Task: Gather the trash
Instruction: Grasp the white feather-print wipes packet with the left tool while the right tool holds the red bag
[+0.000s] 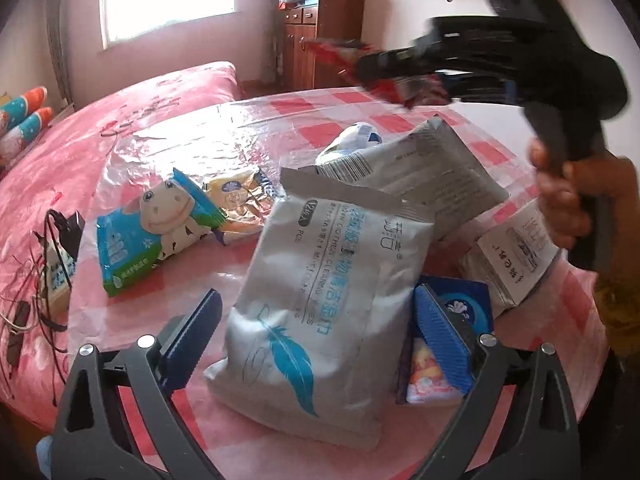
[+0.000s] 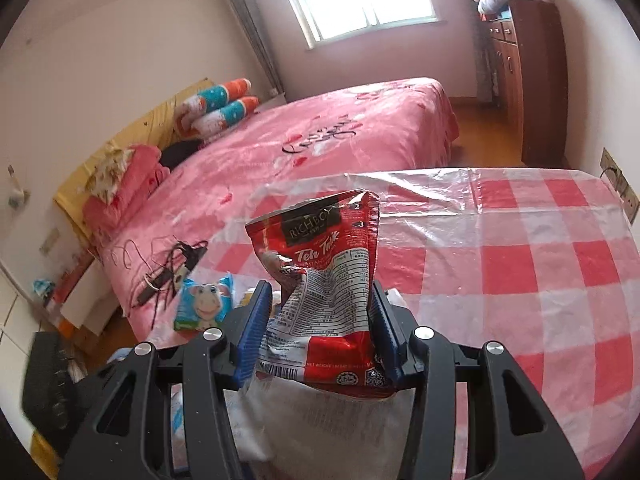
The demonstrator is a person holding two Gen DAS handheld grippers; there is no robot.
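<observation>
My right gripper (image 2: 320,320) is shut on a crumpled red Teh Tarik wrapper (image 2: 324,280) and holds it up above the table; it shows blurred in the left wrist view (image 1: 384,76). My left gripper (image 1: 320,336) is open, its blue pads on either side of a silver wipes pack with a blue feather (image 1: 320,300), not touching it. More trash lies on the checked table: a second silver pack (image 1: 432,172), a blue cow-print wipes pack (image 1: 156,232), a yellow wrapper (image 1: 236,196) and a small blue box (image 1: 452,340).
The table has a red-and-white checked cloth under clear plastic (image 2: 520,264). A pink bed (image 2: 320,140) stands beside it, with tangled cables and a charger (image 2: 172,276) on its edge. A wooden cabinet (image 2: 532,80) stands at the far wall.
</observation>
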